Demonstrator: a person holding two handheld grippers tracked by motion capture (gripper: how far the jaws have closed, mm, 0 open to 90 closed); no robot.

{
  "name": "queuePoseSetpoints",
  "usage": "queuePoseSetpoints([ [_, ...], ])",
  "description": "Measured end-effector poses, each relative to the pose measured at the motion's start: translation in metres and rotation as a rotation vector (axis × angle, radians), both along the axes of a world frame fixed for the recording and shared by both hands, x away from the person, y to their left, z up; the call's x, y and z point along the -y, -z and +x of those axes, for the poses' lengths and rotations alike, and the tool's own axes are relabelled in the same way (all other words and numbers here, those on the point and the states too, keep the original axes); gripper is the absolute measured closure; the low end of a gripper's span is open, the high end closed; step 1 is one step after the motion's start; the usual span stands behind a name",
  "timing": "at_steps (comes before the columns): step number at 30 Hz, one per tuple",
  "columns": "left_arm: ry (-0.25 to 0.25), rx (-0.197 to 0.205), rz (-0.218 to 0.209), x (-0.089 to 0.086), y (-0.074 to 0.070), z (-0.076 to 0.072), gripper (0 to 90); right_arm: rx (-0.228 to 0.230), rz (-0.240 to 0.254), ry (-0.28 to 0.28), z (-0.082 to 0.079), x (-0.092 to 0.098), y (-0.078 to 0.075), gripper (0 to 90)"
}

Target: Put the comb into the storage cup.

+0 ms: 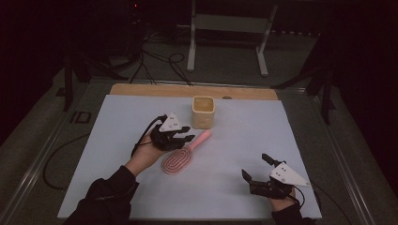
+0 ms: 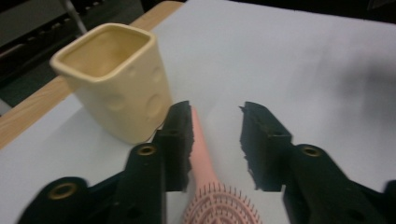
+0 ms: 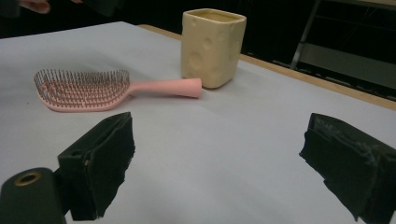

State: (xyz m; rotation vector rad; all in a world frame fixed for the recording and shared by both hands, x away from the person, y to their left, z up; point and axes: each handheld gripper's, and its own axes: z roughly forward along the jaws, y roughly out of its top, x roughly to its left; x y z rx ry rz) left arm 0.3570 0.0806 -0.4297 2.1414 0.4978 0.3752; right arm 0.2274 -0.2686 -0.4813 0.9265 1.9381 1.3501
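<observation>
Nowhere any writing: plain yellow cup [image 2: 116,79]

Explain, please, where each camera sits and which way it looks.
High view: above the person's side, facing forward and down on the table; forearms and both grippers show.
Left gripper view: on the left gripper, looking along its jaws at the pink hairbrush.
Right gripper view: on the right gripper, looking across the table.
All share the brush and the yellow cup.
</observation>
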Motion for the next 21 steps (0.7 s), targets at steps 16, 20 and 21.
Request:
queuePoseSetpoints([
  [16,0.102,-0.055,0.091,0.045,0.029,0.034,90.0,-0.011,0.001,-0.011,0.001,0.001,0.002,9.1],
  [20,0.113,-0.077,0.114,0.056,0.037,0.041,90.0,-0.011,-0.005,-0.012,0.002,0.001,0.003,9.1],
  [21,0.115,-0.080,0.116,0.059,0.039,0.043,90.0,-0.015,0.000,-0.014,0.002,0.001,0.003,9.1],
])
